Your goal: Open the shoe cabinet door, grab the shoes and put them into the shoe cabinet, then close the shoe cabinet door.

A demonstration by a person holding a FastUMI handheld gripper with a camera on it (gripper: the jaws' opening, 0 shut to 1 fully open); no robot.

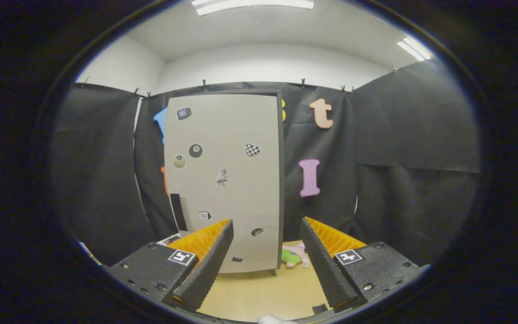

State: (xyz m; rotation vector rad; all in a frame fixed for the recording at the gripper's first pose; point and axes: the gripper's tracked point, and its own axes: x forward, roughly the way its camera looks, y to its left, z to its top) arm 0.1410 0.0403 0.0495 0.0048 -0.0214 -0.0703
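risk: door handle sits way over on the cabinet's left edge – come in off-line and the fingers could slip right past it
gripper: spread wide, holding nothing
cabinet: pale door with stickers, shut, straight ahead beyond the fingers
shoes: maybe that green-pink thing on the floor by the cabinet's right foot – can't tell

my gripper hangs with its fingers spread apart, nothing between them. the shoe cabinet stands upright on the floor well beyond the fingers, door shut — its handle low on the left edge. the shoes lie on the floor just right of the cabinet's foot — against the booth wall behind.
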